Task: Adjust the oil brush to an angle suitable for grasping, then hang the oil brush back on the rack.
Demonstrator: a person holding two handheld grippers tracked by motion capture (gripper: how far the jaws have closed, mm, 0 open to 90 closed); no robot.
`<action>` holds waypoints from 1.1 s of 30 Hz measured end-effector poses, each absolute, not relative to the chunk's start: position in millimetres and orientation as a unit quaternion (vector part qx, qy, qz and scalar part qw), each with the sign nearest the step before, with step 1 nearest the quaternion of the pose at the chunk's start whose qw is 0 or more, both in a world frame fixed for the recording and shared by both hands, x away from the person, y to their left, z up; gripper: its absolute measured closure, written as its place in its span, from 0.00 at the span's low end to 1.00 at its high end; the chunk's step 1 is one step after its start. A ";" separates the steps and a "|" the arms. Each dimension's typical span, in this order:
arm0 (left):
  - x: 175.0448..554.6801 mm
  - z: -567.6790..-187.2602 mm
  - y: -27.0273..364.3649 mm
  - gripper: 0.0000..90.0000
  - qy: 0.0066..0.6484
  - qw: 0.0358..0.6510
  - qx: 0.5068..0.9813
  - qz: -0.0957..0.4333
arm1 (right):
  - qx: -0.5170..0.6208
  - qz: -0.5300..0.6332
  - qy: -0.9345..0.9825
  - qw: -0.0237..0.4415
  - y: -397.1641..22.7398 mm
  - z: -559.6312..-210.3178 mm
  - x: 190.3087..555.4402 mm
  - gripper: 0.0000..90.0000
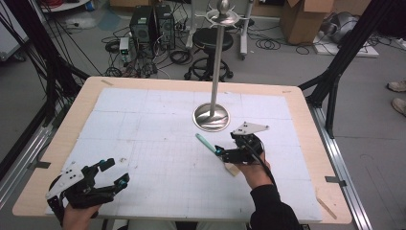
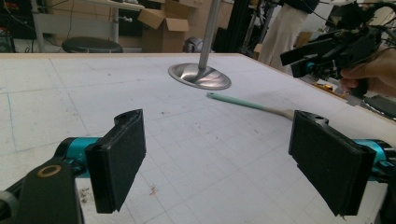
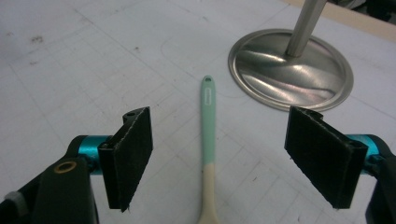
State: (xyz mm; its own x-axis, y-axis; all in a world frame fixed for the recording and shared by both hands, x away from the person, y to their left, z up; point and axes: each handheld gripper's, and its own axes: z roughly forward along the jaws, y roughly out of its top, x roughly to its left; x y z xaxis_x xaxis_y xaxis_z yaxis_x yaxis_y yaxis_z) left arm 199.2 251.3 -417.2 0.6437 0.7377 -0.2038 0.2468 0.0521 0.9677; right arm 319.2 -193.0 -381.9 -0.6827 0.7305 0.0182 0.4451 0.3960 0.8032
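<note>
The spoon [image 3: 207, 140] lies flat on the white gridded worktop [image 1: 143, 124], just in front of the round steel base of the stand [image 1: 211, 117], its mint-green handle end pointing toward that base and its pale wooden part trailing away from it. The right hand-held gripper [image 3: 219, 158] hangs over the spoon on the side away from the stand, its 2 jaws spread wide with the handle lying between them, the pads touching nothing. The left hand-held gripper [image 1: 111, 173] sits well apart from the stand, near the worktop's front-left corner, jaws also wide apart and empty. In the left gripper view, the spoon [image 2: 252, 105] rests just beside the stand's base [image 2: 200, 77].
</note>
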 end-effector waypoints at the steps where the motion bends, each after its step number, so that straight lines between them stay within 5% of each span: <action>1: 199.6 -417.2 251.2 0.21 0.373 0.621 0.660 0.197 | 0.359 0.416 0.818 0.172 -193.0 -381.9 319.2 0.24; 20: 196.8 -418.4 252.1 0.22 0.382 0.617 0.660 0.195 | 0.365 0.393 0.829 0.158 -190.4 -396.3 319.3 0.25; 33: 199.0 -419.4 254.1 0.22 0.383 0.619 0.658 0.192 | 0.387 0.354 0.841 0.132 -184.8 -425.6 331.8 0.39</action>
